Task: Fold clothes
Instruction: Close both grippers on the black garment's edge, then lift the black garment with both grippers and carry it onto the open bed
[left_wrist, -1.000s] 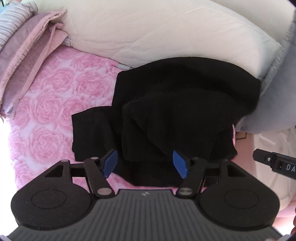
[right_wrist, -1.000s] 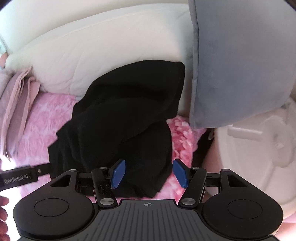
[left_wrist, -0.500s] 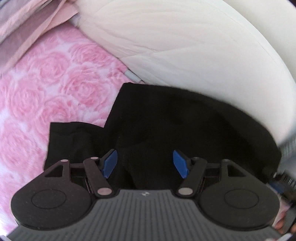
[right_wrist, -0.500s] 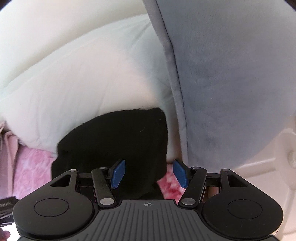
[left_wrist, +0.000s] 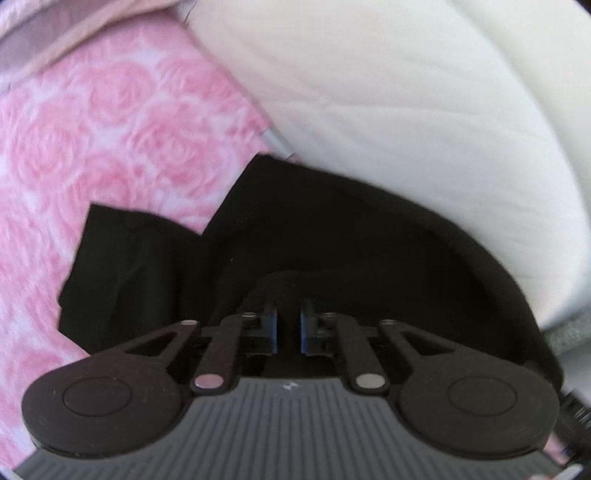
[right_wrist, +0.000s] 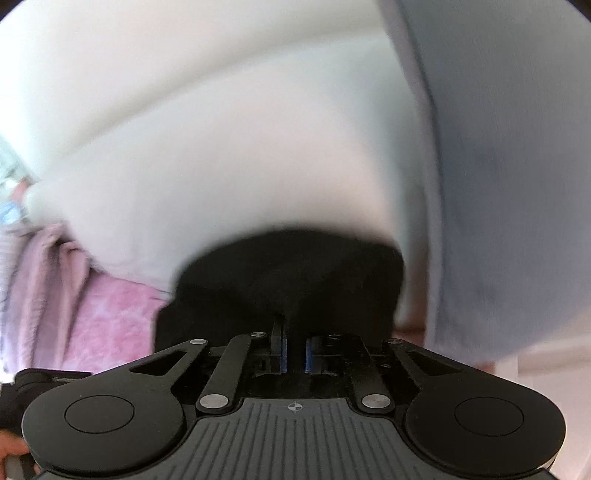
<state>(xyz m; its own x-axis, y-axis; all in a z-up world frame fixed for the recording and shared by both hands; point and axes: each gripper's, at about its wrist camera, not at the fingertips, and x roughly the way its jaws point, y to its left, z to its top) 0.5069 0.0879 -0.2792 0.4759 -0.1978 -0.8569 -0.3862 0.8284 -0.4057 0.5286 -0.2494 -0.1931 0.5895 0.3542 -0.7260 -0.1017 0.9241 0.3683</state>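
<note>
A black garment (left_wrist: 332, 236) lies crumpled on a pink rose-patterned blanket (left_wrist: 110, 140), its far edge against a white pillow (left_wrist: 406, 92). My left gripper (left_wrist: 289, 325) is shut on a fold of the black garment near its front edge. In the right wrist view the same garment (right_wrist: 295, 273) fills the centre, and my right gripper (right_wrist: 294, 350) is shut on its cloth. Both pairs of blue pads are close together with black fabric between them.
A grey-blue cushion (right_wrist: 509, 147) stands at the right, next to the white pillow (right_wrist: 221, 147). Folded pink and striped cloths (right_wrist: 40, 295) lie at the left. The left gripper's body (right_wrist: 33, 384) shows at the lower left of the right wrist view.
Both grippers moved forward onto the black garment and closed from wide open to shut on its cloth. The views are now closer and blurred.
</note>
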